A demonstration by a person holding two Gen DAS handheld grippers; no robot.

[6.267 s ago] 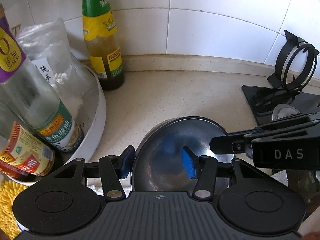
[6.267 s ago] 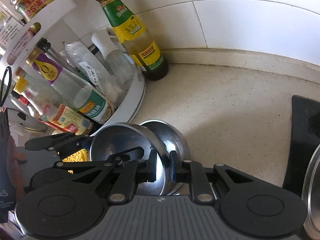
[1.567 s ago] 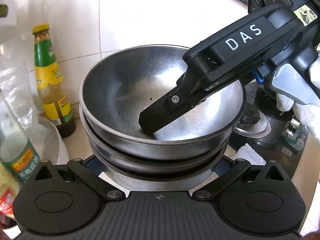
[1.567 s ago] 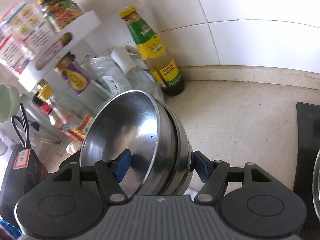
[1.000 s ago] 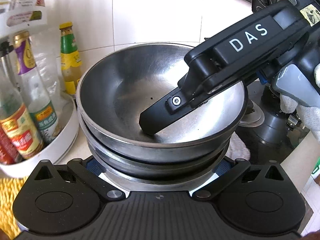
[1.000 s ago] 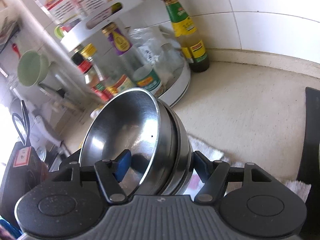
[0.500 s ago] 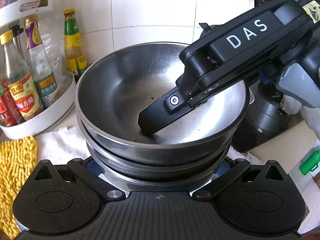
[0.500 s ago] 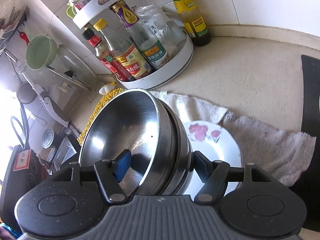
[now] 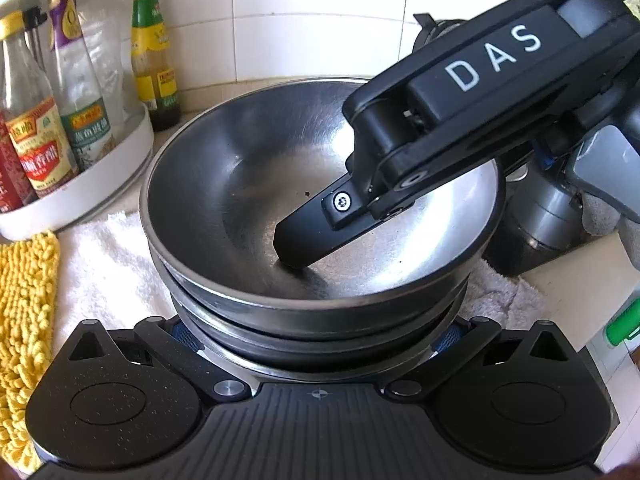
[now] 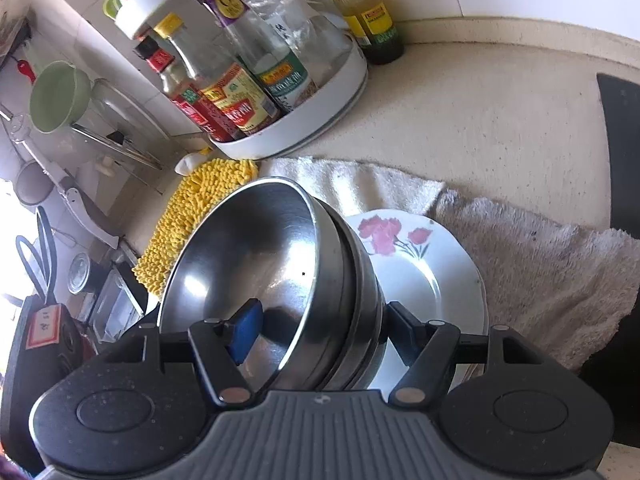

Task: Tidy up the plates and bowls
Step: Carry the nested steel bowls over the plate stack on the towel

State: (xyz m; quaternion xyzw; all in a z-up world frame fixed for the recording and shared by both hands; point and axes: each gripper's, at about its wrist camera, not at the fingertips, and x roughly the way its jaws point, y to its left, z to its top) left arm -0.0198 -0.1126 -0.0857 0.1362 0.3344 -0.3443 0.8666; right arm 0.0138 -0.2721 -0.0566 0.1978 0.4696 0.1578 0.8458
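Between both hand-held grippers' pads — left (image 9: 318, 334), right (image 10: 320, 326) — sit the clamped steel bowls (image 9: 320, 216).

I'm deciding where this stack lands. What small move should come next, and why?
Probably lower the stack of steel bowls straight onto the flowered plate. Both the right gripper and the left gripper clamp it, the plate lies just beneath on the towel, and its centre looks bare.

The nested bowls (image 10: 280, 280) hang above a plate (image 10: 432, 276), which lies on a towel (image 10: 540, 248) spread on the counter (image 10: 480, 120). Left of the towel sits a mat (image 10: 192, 216), and behind both stands a bottle rack (image 10: 320, 96), one bottle (image 10: 364, 8) beside it by the wall.
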